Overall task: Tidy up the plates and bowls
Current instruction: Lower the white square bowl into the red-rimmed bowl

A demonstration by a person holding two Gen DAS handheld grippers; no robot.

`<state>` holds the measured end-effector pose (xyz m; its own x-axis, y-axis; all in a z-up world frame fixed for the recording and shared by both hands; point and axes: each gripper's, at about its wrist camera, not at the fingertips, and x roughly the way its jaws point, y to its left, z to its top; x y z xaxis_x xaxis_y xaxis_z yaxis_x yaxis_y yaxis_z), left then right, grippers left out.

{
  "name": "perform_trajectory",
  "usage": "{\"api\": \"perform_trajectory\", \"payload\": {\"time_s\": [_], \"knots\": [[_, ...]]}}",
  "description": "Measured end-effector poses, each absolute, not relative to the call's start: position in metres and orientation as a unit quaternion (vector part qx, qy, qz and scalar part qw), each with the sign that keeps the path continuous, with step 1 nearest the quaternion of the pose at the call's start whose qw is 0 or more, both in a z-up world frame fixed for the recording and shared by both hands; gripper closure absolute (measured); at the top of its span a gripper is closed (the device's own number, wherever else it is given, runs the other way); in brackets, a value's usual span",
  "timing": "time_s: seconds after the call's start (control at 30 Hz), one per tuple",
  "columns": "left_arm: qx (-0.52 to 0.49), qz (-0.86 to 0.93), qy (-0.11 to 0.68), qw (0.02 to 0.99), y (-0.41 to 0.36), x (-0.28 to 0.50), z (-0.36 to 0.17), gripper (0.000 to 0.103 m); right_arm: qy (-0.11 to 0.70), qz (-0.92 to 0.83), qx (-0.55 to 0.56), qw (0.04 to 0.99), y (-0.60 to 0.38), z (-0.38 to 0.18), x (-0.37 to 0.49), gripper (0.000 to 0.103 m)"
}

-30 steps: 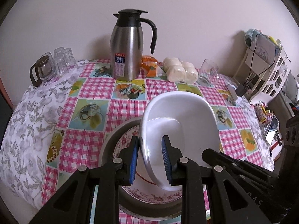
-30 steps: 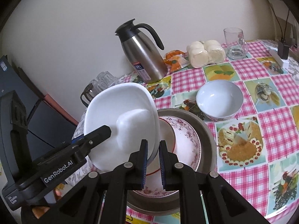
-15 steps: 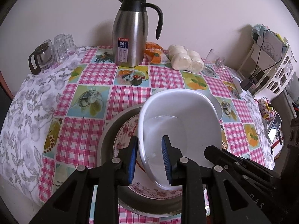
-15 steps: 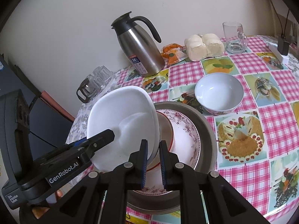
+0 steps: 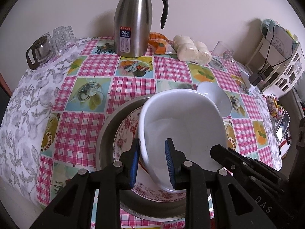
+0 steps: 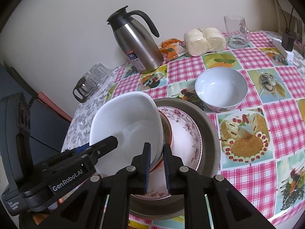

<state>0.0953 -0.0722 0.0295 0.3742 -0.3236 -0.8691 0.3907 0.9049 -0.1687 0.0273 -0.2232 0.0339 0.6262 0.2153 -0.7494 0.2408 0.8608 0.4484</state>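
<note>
Both tongs — left [image 5: 152, 164], right [image 6: 156, 166] — clamped on tilted white dish [image 6: 125, 126], red-rimmed bowl [image 6: 168, 133] mostly hidden.

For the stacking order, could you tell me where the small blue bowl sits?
The small blue bowl stands alone on the tablecloth, right of the stacked plates.

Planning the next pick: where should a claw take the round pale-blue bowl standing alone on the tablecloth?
Take the pale-blue bowl by its rim, one finger inside and one outside. It stands upright and empty, with the wall flaring outward. Probably come from above on the near side, which faces open tablecloth; the metal basin crowds its left.
</note>
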Motion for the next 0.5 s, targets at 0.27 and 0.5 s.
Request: {"api": "perform_trajectory", "payload": {"time_s": [0.27, 0.5], "knots": [[0.032, -0.215, 0.526, 0.822, -0.0732, 0.0982, 0.0231, 0.076, 0.438, -0.010, 0.267, 0.859, -0.2244, 0.0292, 0.0298, 0.087], [0.023, -0.217, 0.527, 0.821, -0.0706, 0.0995, 0.0244, 0.074, 0.435, -0.010, 0.270, 0.859, -0.2254, 0.0289, 0.0302, 0.086]]}}
